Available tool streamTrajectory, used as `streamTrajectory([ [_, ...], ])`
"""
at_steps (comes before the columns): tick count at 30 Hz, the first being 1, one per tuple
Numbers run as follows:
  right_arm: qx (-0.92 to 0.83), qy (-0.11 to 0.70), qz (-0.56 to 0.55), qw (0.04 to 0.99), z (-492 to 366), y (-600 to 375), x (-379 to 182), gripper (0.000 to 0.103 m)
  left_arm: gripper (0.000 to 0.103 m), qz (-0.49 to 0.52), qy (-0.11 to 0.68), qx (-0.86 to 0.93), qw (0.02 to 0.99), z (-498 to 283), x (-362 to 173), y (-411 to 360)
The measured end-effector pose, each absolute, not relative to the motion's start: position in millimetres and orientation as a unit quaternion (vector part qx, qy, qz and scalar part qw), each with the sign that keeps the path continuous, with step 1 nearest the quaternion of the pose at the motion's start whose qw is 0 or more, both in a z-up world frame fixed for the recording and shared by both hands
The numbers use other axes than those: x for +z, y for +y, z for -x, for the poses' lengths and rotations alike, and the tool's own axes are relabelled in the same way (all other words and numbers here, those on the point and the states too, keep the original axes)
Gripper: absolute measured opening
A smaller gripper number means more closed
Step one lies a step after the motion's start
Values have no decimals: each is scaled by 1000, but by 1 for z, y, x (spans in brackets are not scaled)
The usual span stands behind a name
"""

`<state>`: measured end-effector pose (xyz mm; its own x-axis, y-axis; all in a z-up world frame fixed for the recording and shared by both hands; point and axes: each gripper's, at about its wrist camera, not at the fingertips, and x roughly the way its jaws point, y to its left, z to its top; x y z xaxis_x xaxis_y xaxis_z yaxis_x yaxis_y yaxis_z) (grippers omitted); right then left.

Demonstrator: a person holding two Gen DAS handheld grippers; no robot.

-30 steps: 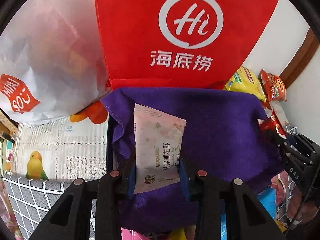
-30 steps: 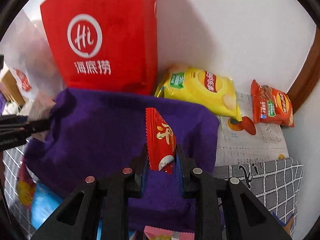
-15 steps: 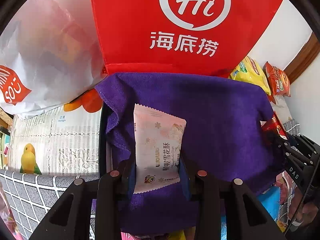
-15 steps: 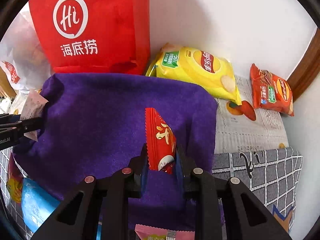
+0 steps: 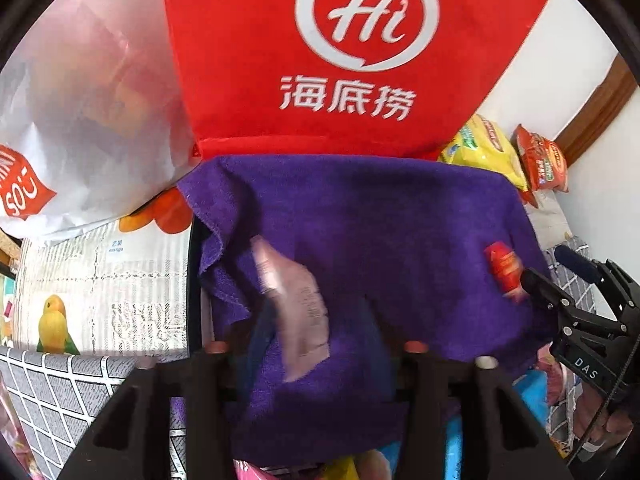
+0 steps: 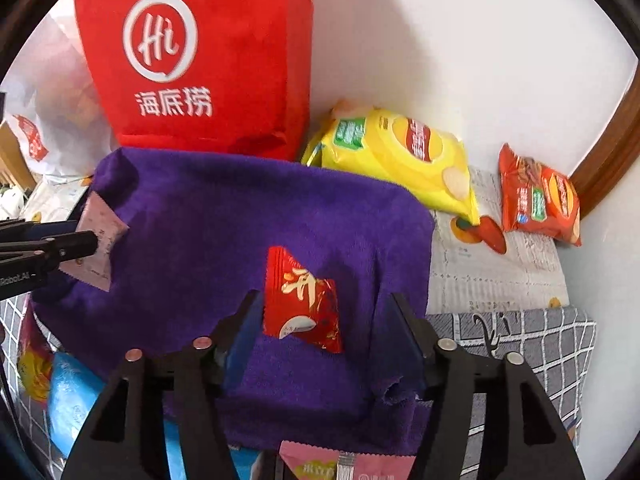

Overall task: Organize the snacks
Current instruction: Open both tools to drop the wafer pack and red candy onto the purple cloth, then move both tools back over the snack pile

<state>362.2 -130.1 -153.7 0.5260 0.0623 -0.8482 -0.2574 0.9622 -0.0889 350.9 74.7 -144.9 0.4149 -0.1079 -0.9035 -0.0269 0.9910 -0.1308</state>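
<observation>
From the left wrist, the left gripper (image 5: 316, 344) is opening its jaws over the purple cloth (image 5: 400, 216). The pale pink packet (image 5: 296, 304) sits between the fingers, blurred and tilted, its long axis leaning up and to the left, and it hugs the left finger while the right one stands clear of it (so it looks let go, probably dropping). At the right edge the other gripper shows, with the red packet (image 5: 503, 268) just off its tips.

From the right wrist, the right gripper (image 6: 324, 332) is likewise spreading. The red packet (image 6: 304, 300) lies between the fingers, touching or nearly touching the left pad and well apart from the right one, its long axis running away from the camera and tipped slightly. Each packet lies directly ahead of its own gripper, above the cloth, so the cloth appears to be the landing spot for both.
</observation>
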Motion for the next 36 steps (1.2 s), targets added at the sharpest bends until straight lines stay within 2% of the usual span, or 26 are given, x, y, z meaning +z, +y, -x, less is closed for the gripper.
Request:
streamTrajectory([
  [3, 89, 456, 104, 879, -358, -129, -141, 77, 58, 59, 527, -26, 847, -348, -135, 72],
  [7, 82, 445, 101, 886, -355, -129, -128, 80, 61, 56, 518, -28, 853, -346, -125, 70],
  [22, 102, 404, 52, 908, -341, -130, -100, 80, 61, 65, 475, -27, 877, -329, -92, 75],
  [34, 99, 399, 19, 911, -287, -159, -78, 80, 61, 48, 457, -38, 887, -303, -58, 55],
  [36, 97, 399, 9, 912, -272, -170, -74, 80, 70, 59, 450, -40, 890, -294, -48, 53],
])
